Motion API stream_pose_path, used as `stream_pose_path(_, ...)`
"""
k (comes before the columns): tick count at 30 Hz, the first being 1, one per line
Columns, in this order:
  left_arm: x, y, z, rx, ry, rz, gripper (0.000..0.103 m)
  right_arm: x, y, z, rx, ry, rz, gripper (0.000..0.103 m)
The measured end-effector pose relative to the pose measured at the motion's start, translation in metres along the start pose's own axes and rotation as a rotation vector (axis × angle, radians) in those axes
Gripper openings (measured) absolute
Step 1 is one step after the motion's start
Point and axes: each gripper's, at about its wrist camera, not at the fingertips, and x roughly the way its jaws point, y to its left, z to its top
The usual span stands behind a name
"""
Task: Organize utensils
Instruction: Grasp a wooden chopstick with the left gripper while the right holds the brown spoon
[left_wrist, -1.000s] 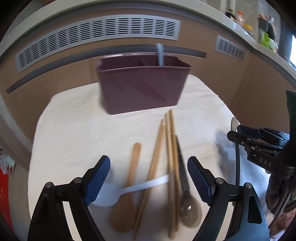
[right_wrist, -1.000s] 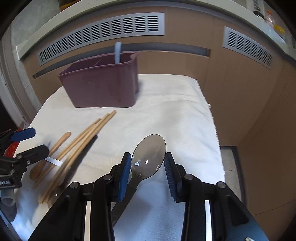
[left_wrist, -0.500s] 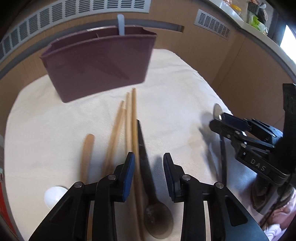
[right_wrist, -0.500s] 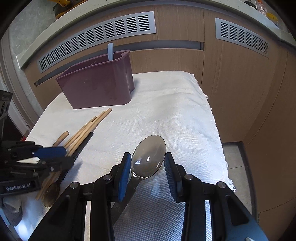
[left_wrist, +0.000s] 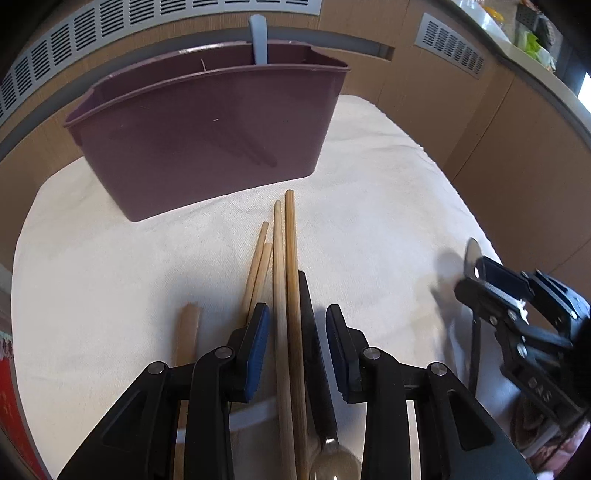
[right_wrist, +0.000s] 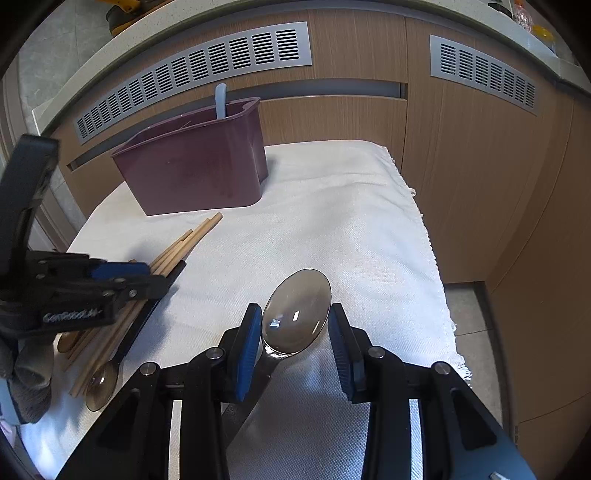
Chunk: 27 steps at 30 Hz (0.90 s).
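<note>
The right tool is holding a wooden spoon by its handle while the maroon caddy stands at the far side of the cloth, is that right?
Not quite. The spoon in the right tool is shiny metal, not wooden; the right wrist view shows its reflective bowl sticking out past the blue pads. The rest holds: it is held by the handle, and the maroon caddy stands at the far side of the cloth.

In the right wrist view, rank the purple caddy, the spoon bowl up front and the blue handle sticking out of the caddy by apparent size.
1. purple caddy
2. spoon bowl, enlarged by nearness
3. blue handle
</note>
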Motion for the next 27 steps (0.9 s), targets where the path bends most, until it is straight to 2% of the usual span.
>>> stream_pose_path(3, 0.010, 0.002, 0.009, -0.011, 0.016, 0.012, 0.030, 0.000, 0.000, 0.000, 0.000, 0.002, 0.003, 0.035)
stream_pose_path(7, 0.011, 0.000, 0.012, 0.007, 0.009, 0.042, 0.014, 0.001, -0.002, -0.001, 0.003, 0.001, 0.007, 0.035)
stream_pose_path(10, 0.003, -0.002, 0.001, 0.027, 0.013, 0.059, 0.014, 0.001, -0.002, -0.001, 0.004, -0.001, 0.008, 0.035)
stream_pose_path(17, -0.031, 0.004, -0.037, 0.040, 0.031, 0.047, 0.014, 0.001, 0.000, -0.001, 0.000, -0.002, 0.009, 0.035)
stream_pose_path(23, -0.042, 0.010, -0.039, 0.021, 0.018, 0.065, 0.014, 0.000, 0.001, -0.002, -0.010, -0.007, 0.001, 0.035)
stream_pose_path(27, -0.042, 0.009, -0.038, 0.016, 0.012, 0.040, 0.014, 0.000, 0.001, -0.002, -0.010, -0.006, 0.003, 0.035)
